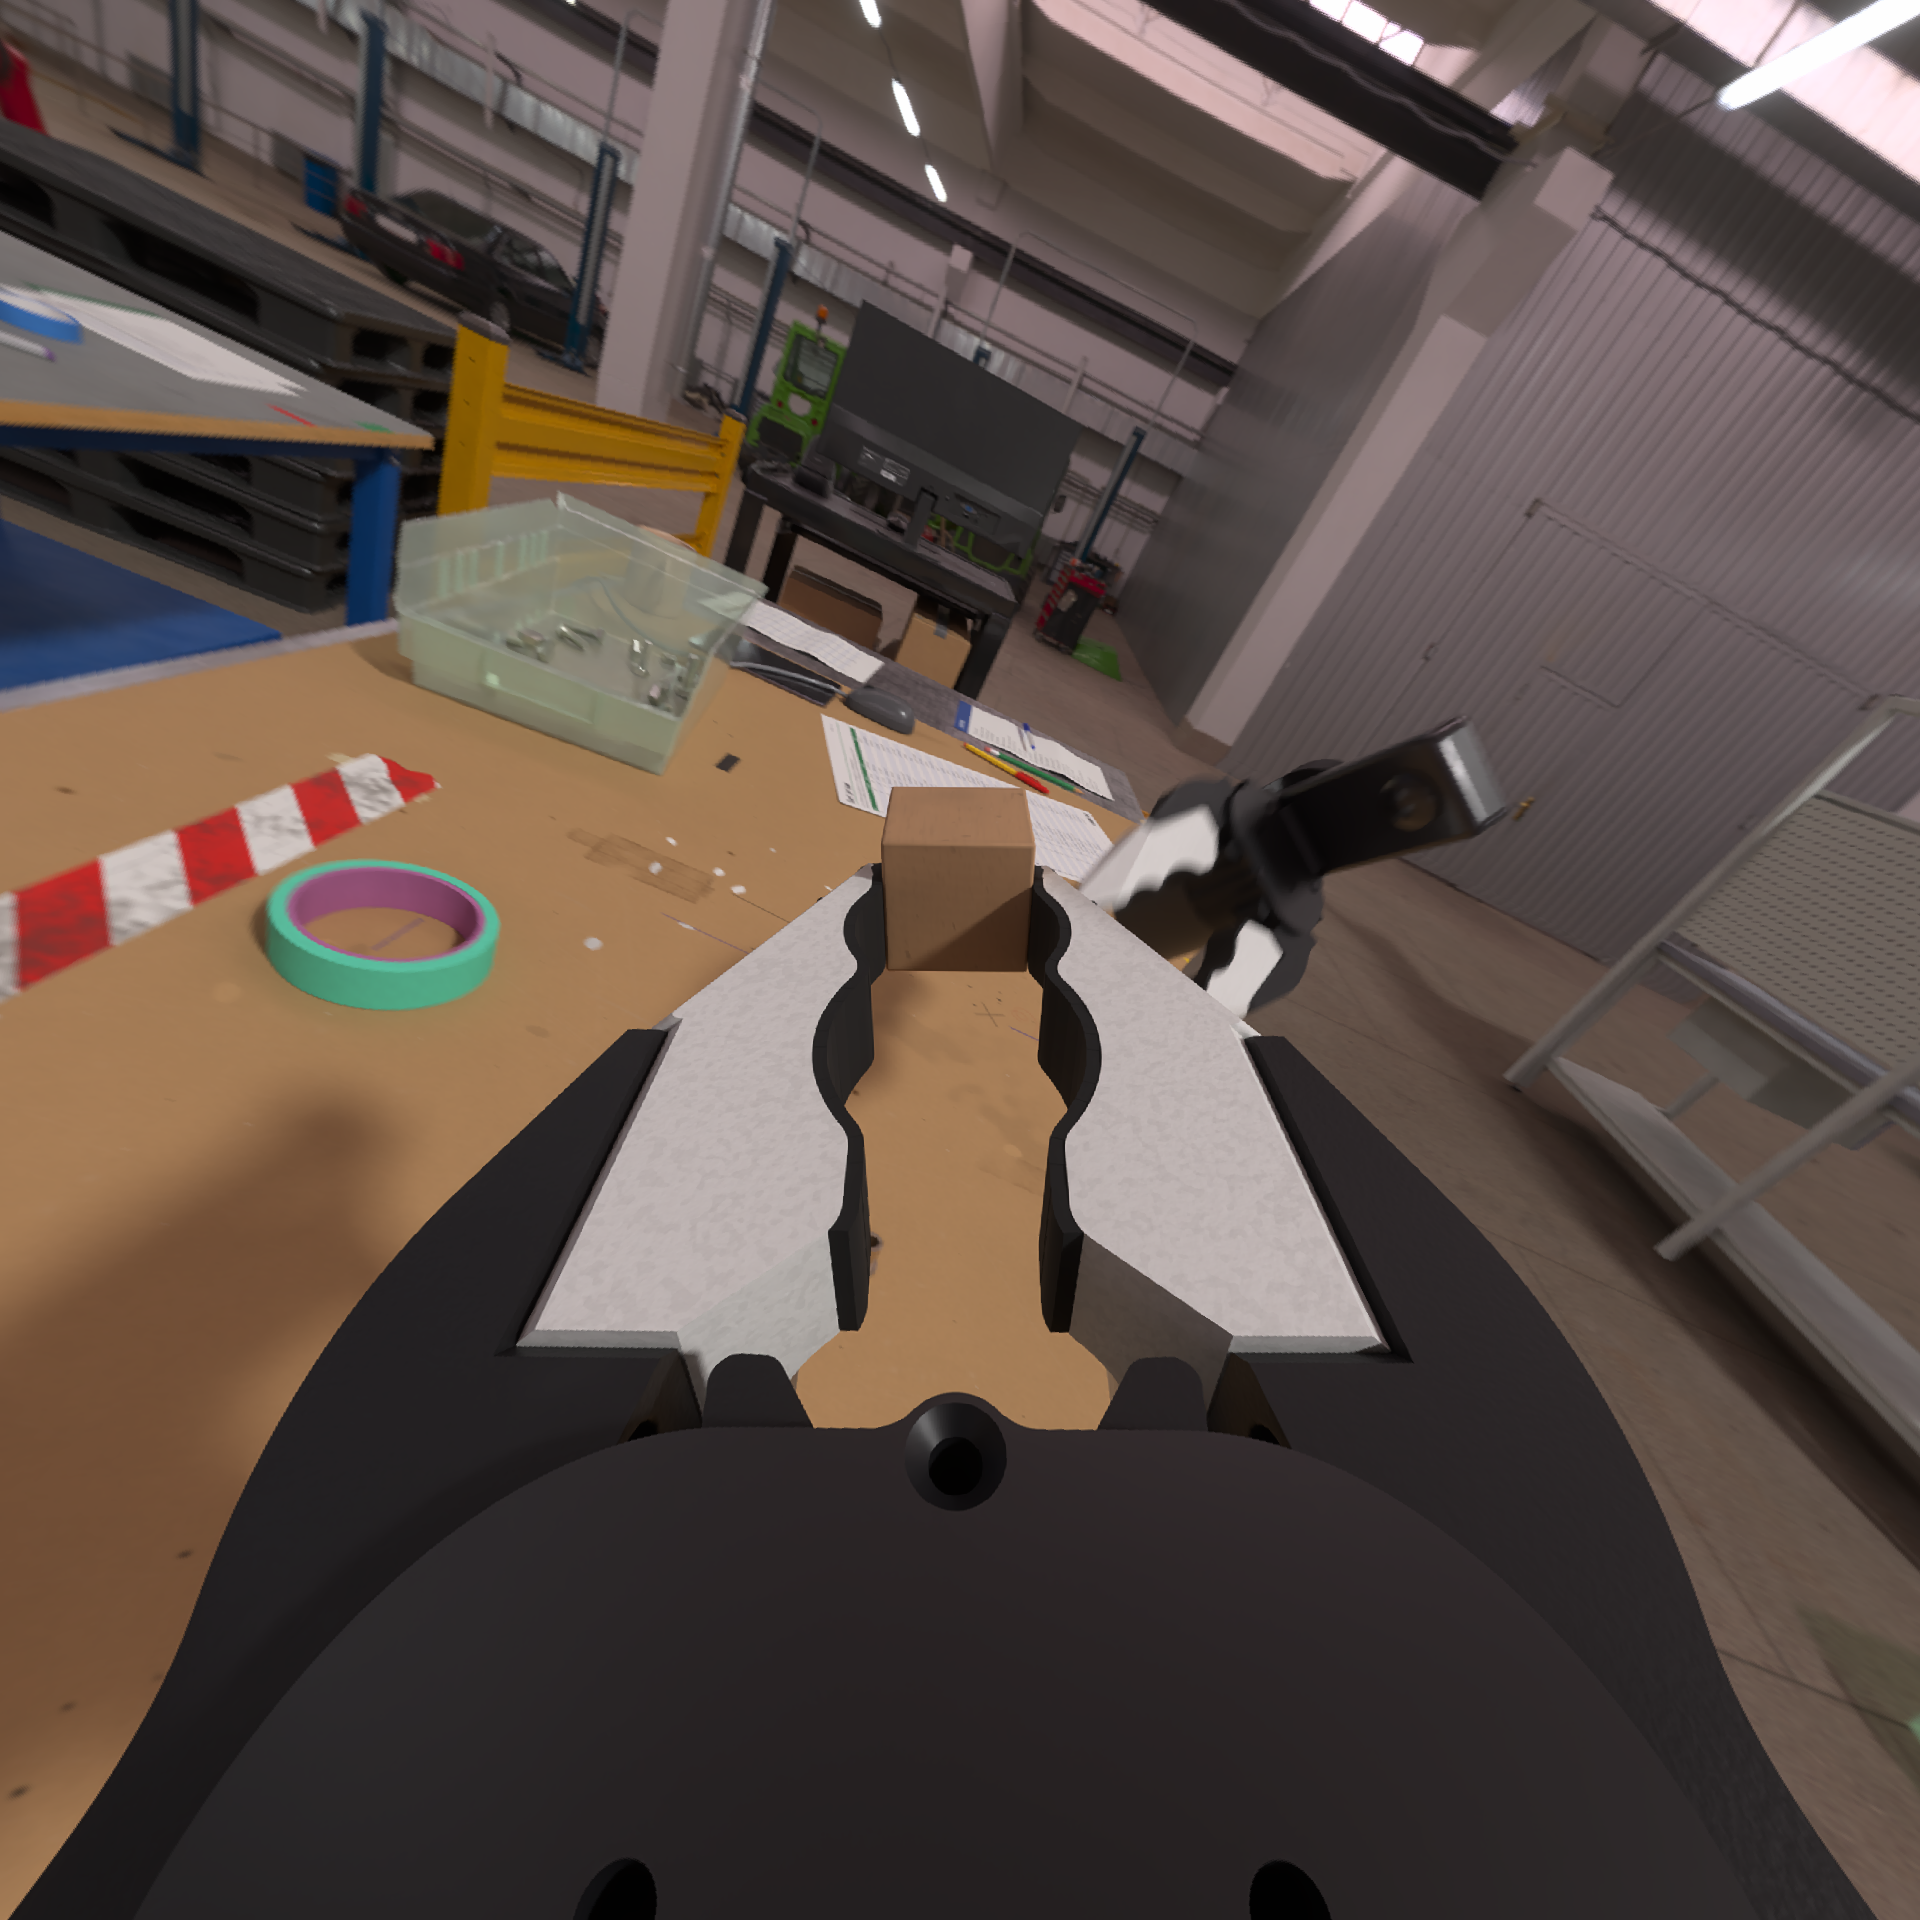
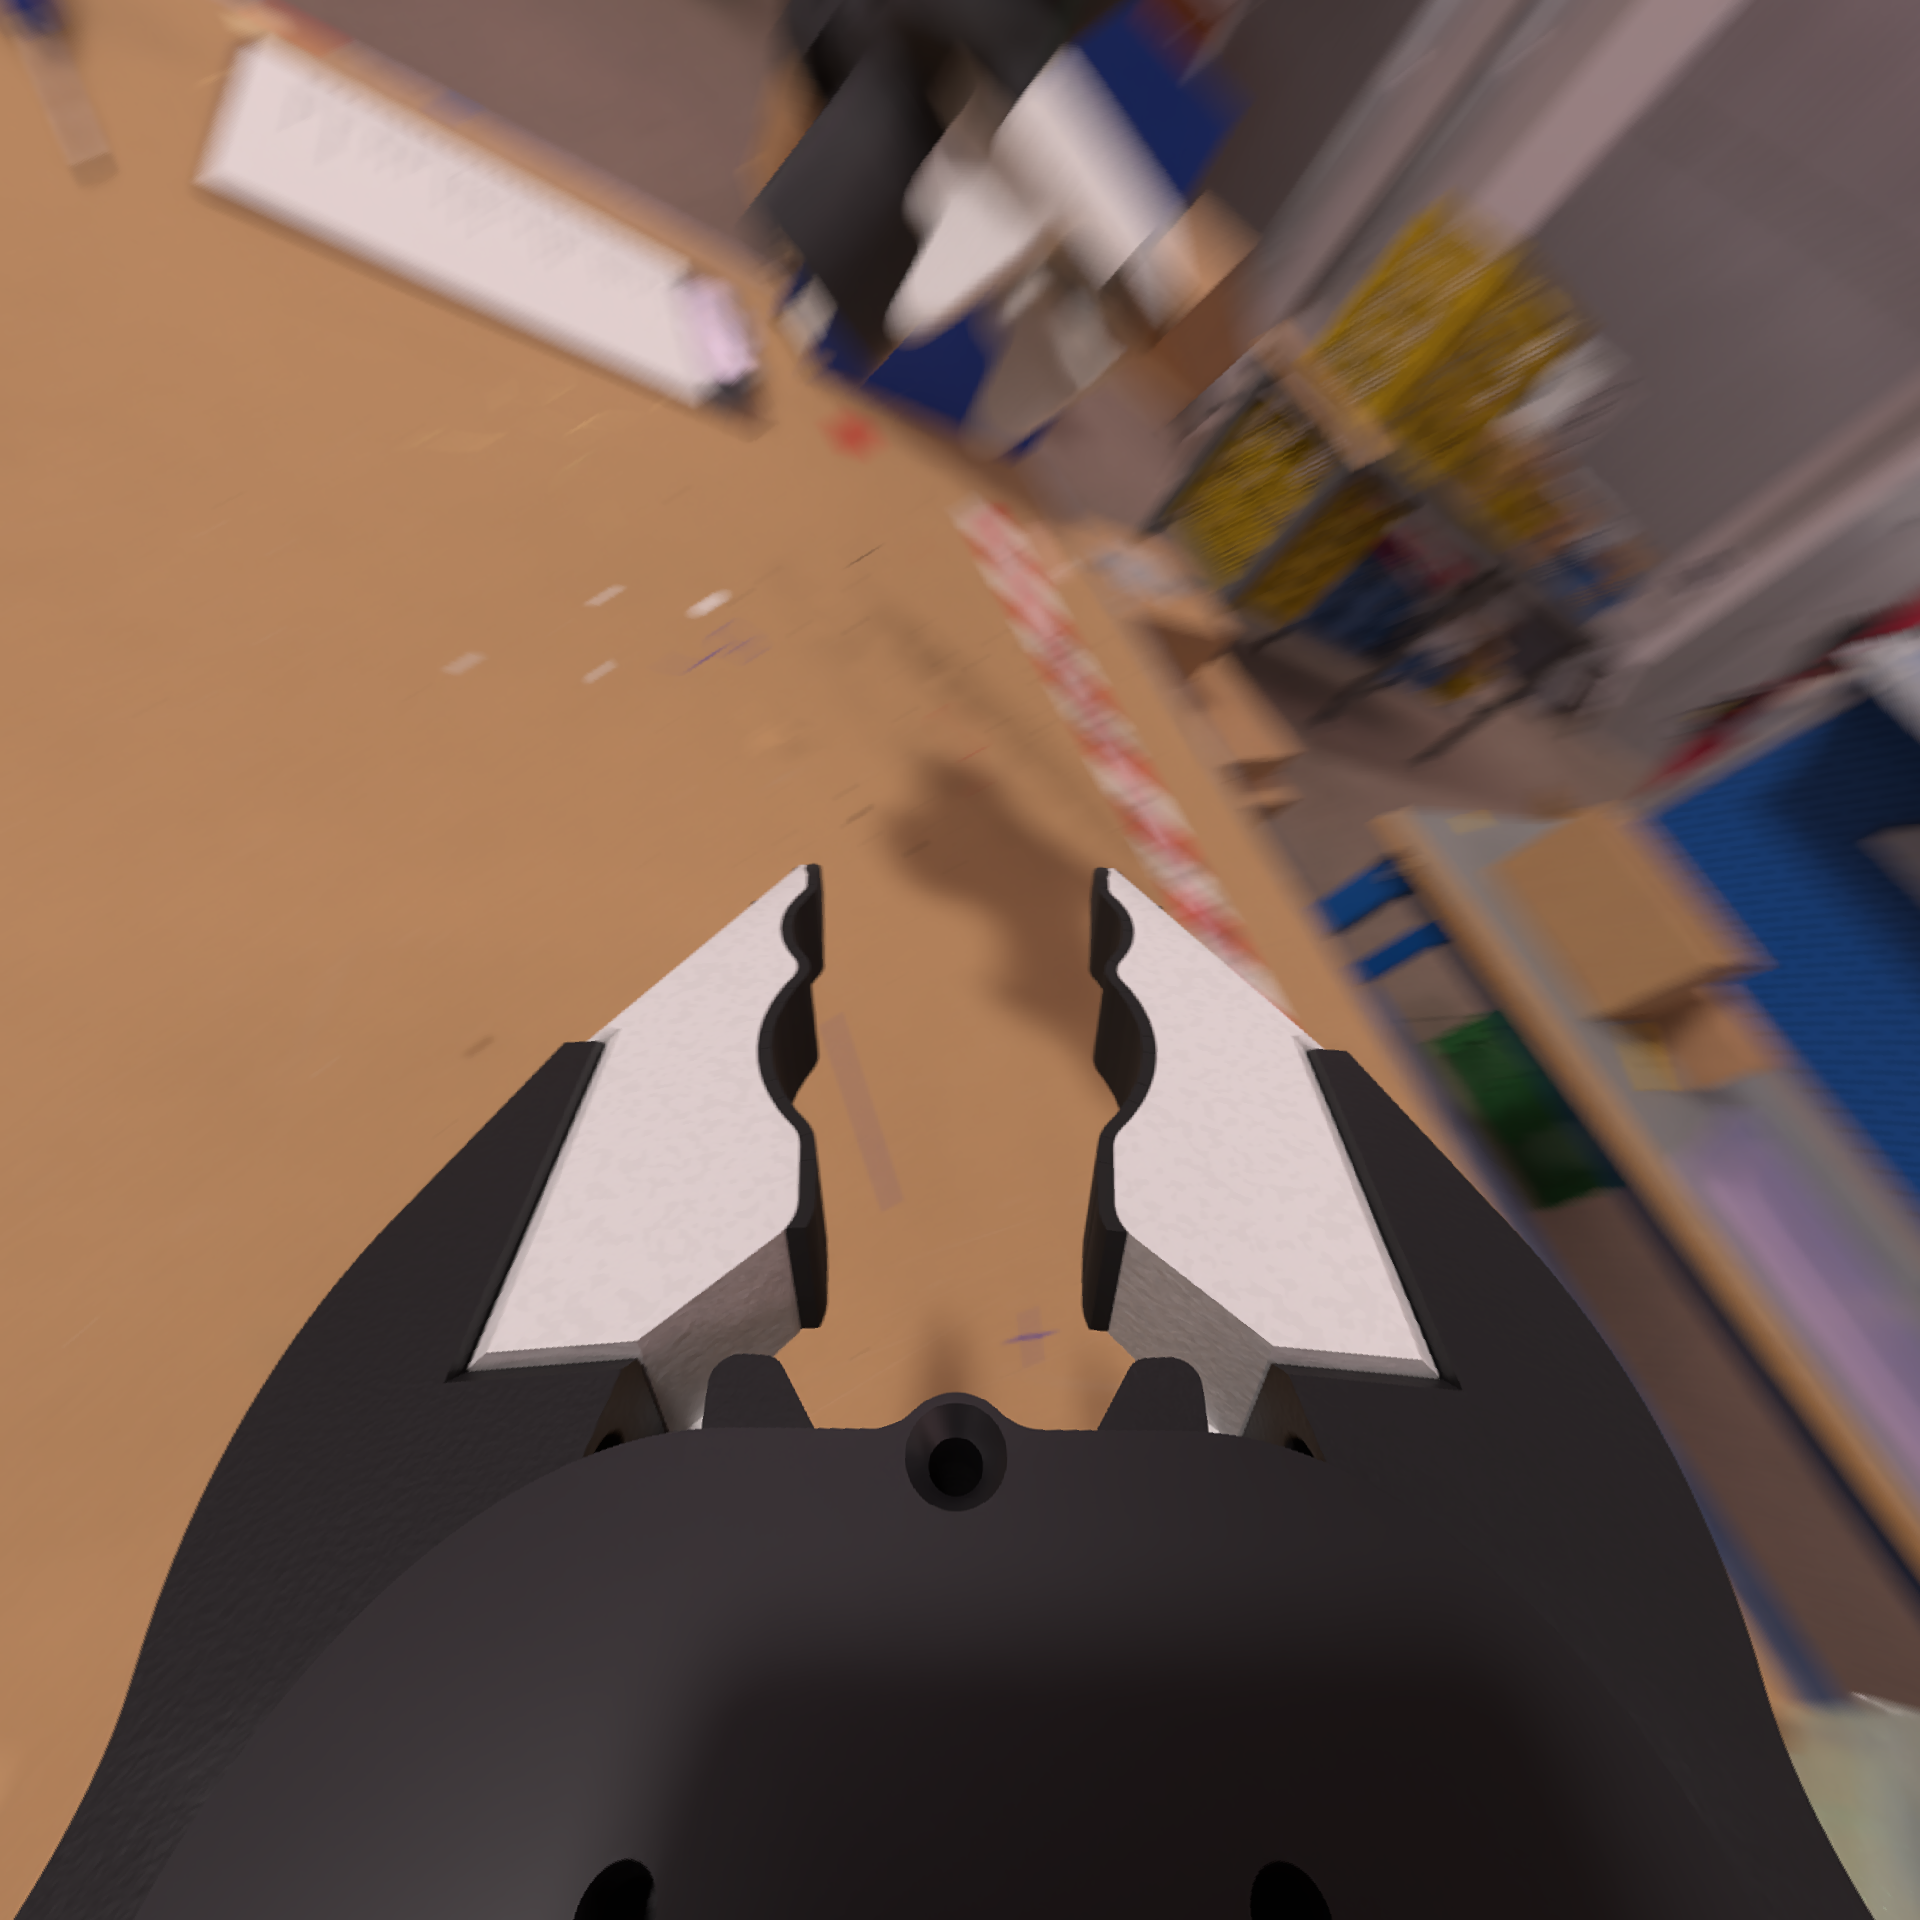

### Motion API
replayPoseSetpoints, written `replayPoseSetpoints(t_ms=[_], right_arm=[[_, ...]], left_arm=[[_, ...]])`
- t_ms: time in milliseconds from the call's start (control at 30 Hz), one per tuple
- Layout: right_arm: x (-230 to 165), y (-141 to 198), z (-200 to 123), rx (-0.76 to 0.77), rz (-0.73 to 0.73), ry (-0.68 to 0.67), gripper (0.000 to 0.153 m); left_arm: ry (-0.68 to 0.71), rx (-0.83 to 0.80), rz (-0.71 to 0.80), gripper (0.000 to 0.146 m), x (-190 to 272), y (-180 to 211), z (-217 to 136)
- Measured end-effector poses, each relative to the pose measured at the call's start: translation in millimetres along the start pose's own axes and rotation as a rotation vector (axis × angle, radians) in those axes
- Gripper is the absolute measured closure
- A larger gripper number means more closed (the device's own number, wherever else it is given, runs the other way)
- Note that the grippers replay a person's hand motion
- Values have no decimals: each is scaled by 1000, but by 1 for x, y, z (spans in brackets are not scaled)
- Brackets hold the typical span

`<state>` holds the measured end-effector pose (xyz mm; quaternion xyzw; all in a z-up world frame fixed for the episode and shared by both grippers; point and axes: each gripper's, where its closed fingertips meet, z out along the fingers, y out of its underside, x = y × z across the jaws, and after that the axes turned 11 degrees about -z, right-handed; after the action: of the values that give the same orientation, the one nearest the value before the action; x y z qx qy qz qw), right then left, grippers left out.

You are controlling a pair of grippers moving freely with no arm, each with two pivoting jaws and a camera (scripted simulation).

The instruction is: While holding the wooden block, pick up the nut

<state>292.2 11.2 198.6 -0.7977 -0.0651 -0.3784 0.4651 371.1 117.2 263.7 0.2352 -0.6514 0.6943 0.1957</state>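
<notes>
My left gripper (image 1: 956,896) is shut on the wooden block (image 1: 956,862), a light brown cube pinched between its fingertips a little above the brown table (image 1: 312,1195). My right gripper (image 2: 956,875) is open and empty over bare table; its view is blurred by motion. It also shows in the left wrist view (image 1: 1195,925), blurred, just right of the block near the table's right edge. The left gripper appears as a dark blur at the top of the right wrist view (image 2: 935,208). I see no nut in either view.
A clear green bin (image 1: 561,623) with several small metal parts stands at the back left. A green and purple tape roll (image 1: 382,935) and a red-white striped strip (image 1: 208,852) lie left. Papers and pens (image 1: 935,769) lie behind the block. A grey metal rack (image 1: 1714,1039) stands off the table's right edge.
</notes>
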Motion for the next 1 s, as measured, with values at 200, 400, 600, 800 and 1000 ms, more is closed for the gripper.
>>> replayPoseSetpoints(t_ms=[200,400,600,800,1000], right_arm=[[-86,83,51,-223,2,-488,127],[-92,126,72,-458,111,-592,133],[-86,129,53,-716,735,-242,134],[-85,118,53,-663,1129,-44,138],[-103,127,60,-872,1137,-8,135]], left_arm=[[8,44,25,120,2,-25,-6],[-33,48,3,120,-17,-15,-12],[-120,43,21,120,-31,-15,-16],[-148,68,20,120,-36,-17,-19],[-53,83,10,120,-20,-21,-19]])
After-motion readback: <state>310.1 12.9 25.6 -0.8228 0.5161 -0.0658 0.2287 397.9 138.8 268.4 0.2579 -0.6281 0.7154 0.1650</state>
